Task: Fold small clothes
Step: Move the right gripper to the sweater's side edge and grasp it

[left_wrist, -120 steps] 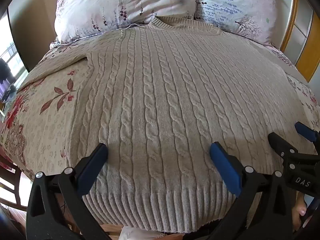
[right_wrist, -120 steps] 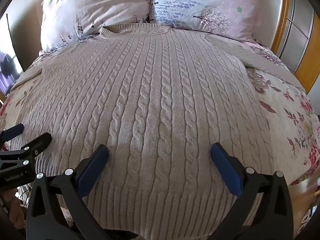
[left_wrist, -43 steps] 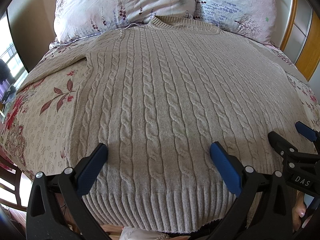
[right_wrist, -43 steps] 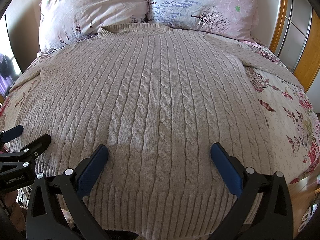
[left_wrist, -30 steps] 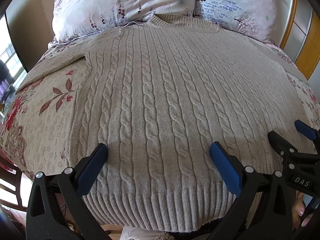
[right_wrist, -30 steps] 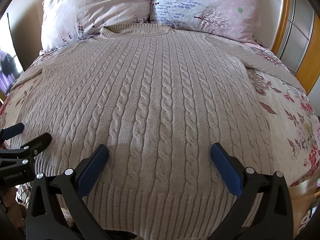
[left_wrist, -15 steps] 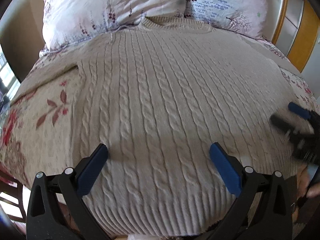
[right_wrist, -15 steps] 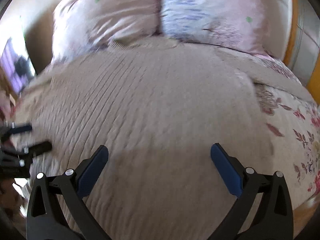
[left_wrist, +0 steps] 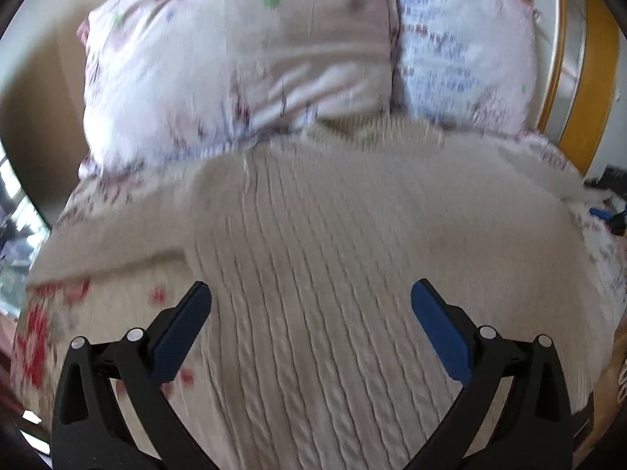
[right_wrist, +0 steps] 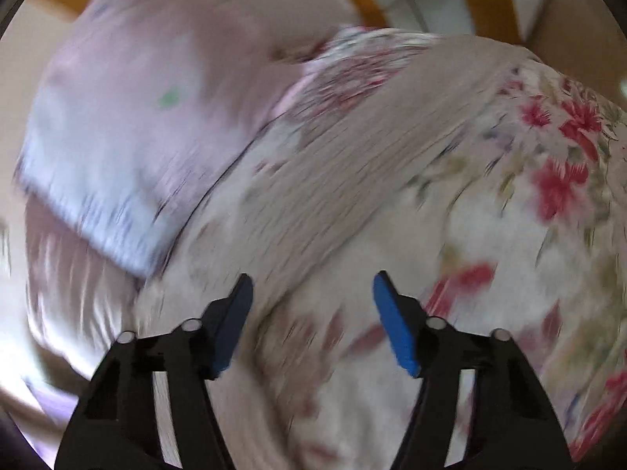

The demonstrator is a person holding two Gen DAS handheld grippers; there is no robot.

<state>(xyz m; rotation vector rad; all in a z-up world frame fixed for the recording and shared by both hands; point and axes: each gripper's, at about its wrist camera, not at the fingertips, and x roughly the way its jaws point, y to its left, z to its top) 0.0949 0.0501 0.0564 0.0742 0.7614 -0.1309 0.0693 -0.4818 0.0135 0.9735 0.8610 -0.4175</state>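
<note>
A beige cable-knit sweater [left_wrist: 352,254] lies flat on the flowered bedspread [left_wrist: 47,337], its neck toward the pillows. Its left sleeve [left_wrist: 109,243] runs out to the left. My left gripper [left_wrist: 311,305] is open and empty, above the left side of the sweater's body. In the right wrist view the picture is blurred: the sweater's right sleeve [right_wrist: 376,149] stretches diagonally across the bedspread [right_wrist: 548,180]. My right gripper [right_wrist: 311,297] is open and empty, with its jaws narrower than the left's, just short of that sleeve. The right gripper also shows small in the left wrist view [left_wrist: 611,217].
Two flowered pillows [left_wrist: 235,58] [left_wrist: 462,58] lie at the head of the bed, one also in the right wrist view [right_wrist: 149,129]. A wooden headboard and frame [left_wrist: 591,78] stand at the right. A bright window [left_wrist: 15,211] is at the far left.
Both grippers have moved forward from the hem. The left now sits over the sweater's left side; the right swung out to the right sleeve and its jaws narrowed.
</note>
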